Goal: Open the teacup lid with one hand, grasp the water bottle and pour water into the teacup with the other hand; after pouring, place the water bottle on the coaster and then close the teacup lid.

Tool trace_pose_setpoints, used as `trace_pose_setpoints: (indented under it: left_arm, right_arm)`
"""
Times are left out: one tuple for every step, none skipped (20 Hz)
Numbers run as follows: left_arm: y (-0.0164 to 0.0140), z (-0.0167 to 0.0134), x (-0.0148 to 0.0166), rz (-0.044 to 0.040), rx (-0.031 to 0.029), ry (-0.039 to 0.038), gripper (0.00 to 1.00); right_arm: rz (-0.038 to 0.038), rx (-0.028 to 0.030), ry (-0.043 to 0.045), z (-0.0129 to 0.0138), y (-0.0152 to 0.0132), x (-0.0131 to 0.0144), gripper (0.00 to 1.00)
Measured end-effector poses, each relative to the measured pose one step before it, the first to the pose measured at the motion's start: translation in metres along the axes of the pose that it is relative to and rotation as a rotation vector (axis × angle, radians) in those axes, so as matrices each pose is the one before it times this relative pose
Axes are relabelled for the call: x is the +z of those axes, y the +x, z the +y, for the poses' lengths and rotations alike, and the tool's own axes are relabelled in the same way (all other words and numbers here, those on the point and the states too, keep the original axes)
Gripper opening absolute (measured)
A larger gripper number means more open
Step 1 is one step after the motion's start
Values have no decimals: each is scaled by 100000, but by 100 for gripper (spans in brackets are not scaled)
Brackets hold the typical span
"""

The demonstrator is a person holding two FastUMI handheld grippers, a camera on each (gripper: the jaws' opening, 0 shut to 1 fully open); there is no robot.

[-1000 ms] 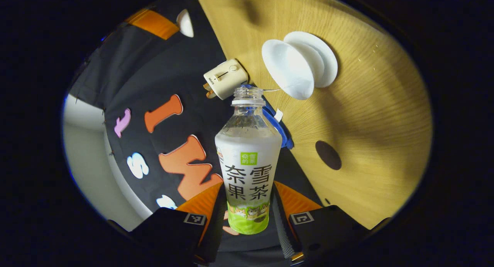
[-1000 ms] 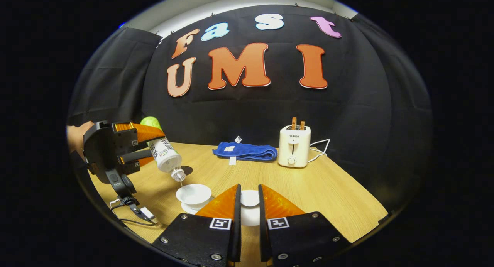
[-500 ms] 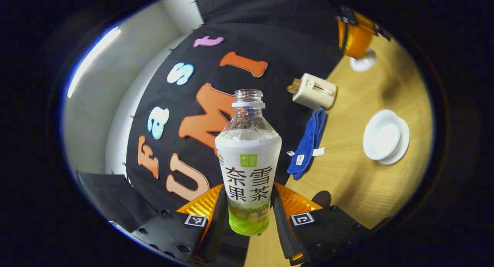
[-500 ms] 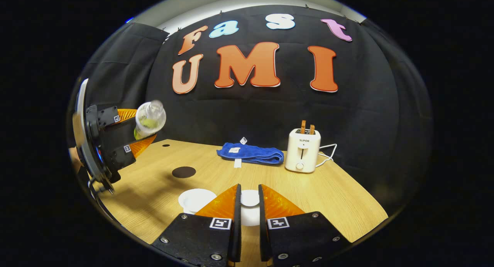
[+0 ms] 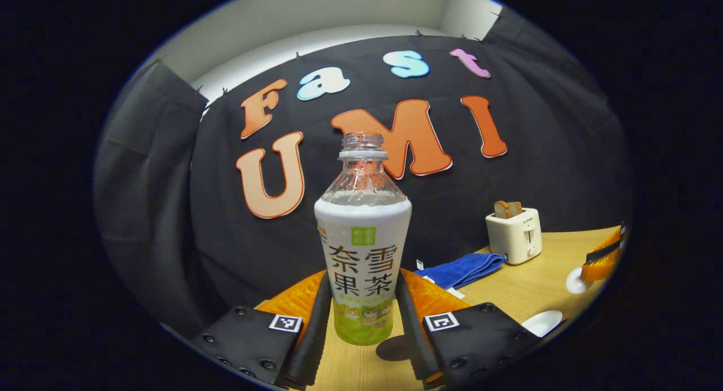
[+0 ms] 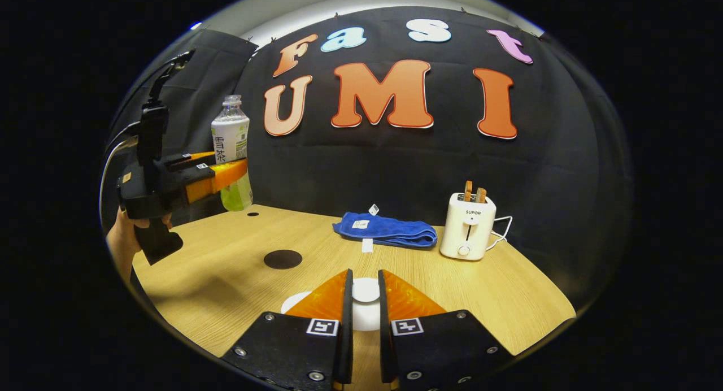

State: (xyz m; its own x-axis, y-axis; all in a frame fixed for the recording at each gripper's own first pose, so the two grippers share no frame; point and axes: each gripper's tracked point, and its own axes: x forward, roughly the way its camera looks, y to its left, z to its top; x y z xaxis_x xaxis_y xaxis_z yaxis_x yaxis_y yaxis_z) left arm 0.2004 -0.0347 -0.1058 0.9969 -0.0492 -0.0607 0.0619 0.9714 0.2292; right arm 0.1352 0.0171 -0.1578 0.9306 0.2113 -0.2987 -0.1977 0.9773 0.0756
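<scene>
water bottle (image 5: 362, 250) tipped back upright, lifted off teacup (image 5: 541, 322)

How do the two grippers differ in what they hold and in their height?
The left gripper grips the water bottle, upright, high above the table; the right gripper grips the white teacup lid, low near the table. Both are shut on their things.

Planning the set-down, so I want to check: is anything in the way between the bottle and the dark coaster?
Nothing visible is. The left gripper holds the bottle upright above the table; the coaster lies bare. The towel and toaster sit well off to the side.
</scene>
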Motion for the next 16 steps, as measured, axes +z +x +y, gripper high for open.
trace_pose_setpoints:
  left_arm:
    - [292,-364,-1158,2204,-950,-3952,64]
    - [572,-509,-1286,2618,-1773,-5161,64]
    - [555,71,-1185,2433,-66,-2759,64]
    - [983,-241,-2189,4921,-1106,-6050,64]
    - [929,26,-1929,4341,-520,-6135,64]
    - [849,309,-1000,2751,-388,-4743,63]
    - [544,229,-812,2183,-35,-3024,63]
    - [876,143,-1117,3027,-325,-3779,62]
    - [498,-38,-512,1547,-607,-1389,62]
    - [823,57,-659,1560,149,55,62]
    - [502,77,-379,784,-32,331,63]
    - [631,-51,-537,1365,-240,711,64]
    - [330,30,-237,632,32,687,63]
    - [443,-38,-265,585,-123,774,64]
    - [428,-8,-506,1015,-142,742,65]
    - [359,-86,-415,1611,-808,1115,66]
  right_arm:
    - [-45,411,9,157,142,27,20]
    - [-417,465,794,243,34,-240,20]
    - [-137,476,708,108,83,-55,20]
    - [28,144,948,56,129,-196,20]
    - [307,354,588,199,201,-170,20]
    - [136,566,-212,145,52,-178,20]
    - [375,1149,-221,337,16,-362,20]
    - [465,-350,-55,-62,82,-380,20]
    - [429,-184,227,-122,52,-206,20]
    - [231,125,549,12,32,-115,20]
    - [48,148,737,-20,108,-150,20]
    - [181,-41,179,-6,1,-52,20]
    - [-140,-171,-145,-45,129,-69,20]
    - [75,-58,-99,-33,167,-32,20]
    - [176,643,262,157,185,-11,20]
    - [536,574,656,117,99,-112,20]
